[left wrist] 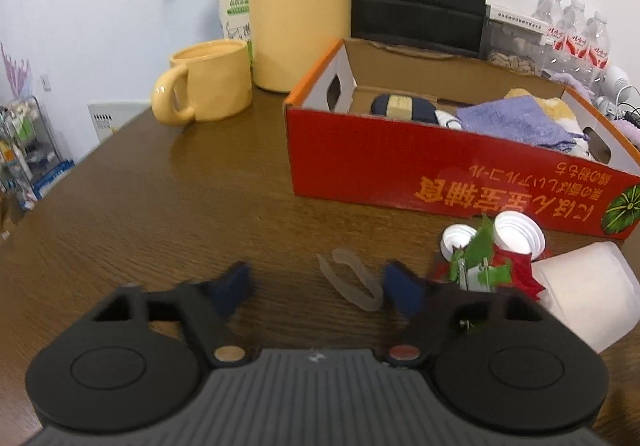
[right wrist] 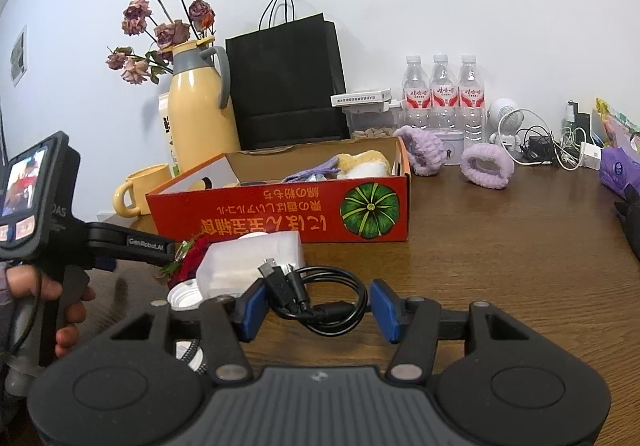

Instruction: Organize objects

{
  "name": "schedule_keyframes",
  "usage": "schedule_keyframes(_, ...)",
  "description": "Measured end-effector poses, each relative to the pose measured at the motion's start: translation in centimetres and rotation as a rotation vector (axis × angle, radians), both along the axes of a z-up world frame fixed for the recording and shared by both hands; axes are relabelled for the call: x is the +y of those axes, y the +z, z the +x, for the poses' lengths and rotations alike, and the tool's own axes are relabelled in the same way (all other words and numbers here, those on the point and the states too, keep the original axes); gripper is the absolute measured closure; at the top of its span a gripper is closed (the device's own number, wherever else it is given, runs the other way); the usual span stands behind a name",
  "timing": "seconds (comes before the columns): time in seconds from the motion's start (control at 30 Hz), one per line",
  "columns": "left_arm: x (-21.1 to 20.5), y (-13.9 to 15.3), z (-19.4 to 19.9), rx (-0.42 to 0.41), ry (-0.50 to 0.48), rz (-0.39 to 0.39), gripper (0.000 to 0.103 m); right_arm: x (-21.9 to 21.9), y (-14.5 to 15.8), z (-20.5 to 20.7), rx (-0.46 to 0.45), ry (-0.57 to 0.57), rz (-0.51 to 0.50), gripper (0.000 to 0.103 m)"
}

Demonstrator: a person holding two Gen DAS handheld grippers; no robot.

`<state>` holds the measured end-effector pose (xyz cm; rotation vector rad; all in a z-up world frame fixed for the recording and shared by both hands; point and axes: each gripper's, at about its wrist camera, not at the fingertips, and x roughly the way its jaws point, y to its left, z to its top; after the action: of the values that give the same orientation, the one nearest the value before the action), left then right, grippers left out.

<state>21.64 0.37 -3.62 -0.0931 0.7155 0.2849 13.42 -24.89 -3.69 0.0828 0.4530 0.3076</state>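
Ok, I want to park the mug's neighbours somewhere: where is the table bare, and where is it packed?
Bare wood runs from the yellow mug forward to the left gripper, left of the red box. Another bare stretch lies right of the box, before the purple scrunchie. Crowded: the box's front, with bottle caps, a translucent container and the black cable.

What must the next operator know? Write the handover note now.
Left gripper: open, with a translucent curved plastic strip between its fingers on the brown wooden table.
Right gripper: open, blue pads flanking a coiled black USB cable, not clamped.
Done: cloths lie in the red cardboard box.
Left: strip, cable, white screw caps and frosted plastic tub beside the box.
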Motion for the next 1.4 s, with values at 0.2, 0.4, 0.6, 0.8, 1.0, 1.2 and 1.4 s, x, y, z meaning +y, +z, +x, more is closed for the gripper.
schedule_keyframes(0.2,-0.4,0.1,-0.8,-0.034,-0.043,-0.01,0.091,0.0,-0.1,0.3,0.018,-0.005,-0.001,0.049)
schedule_keyframes(0.4,0.2,1.2,-2.4,-0.119,-0.089,-0.056,0.102,0.0,-0.2,0.3,0.015,-0.003,-0.001,0.049)
schedule_keyframes(0.6,0.4,2.3,-4.5,-0.193,-0.145,-0.068,0.102,0.6,0.0,0.1,-0.014,0.013,-0.022,0.049)
schedule_keyframes(0.8,0.8,4.1,-6.0,-0.267,-0.196,-0.078,0.102,1.7,1.1,0.2,-0.056,0.047,-0.035,0.049)
schedule_keyframes(1.0,1.1,6.2,-5.9,-0.33,-0.235,-0.085,0.102,3.0,2.9,1.3,-0.1,0.077,-0.039,0.049)
schedule_keyframes(1.2,1.9,8.3,-4.3,-0.373,-0.273,-0.112,0.102,4.0,4.4,3.6,-0.138,0.079,-0.042,0.049)
schedule_keyframes(1.4,3.0,10.0,-1.7,-0.394,-0.279,-0.134,0.101,4.7,5.9,6.7,-0.176,0.076,-0.049,0.049)
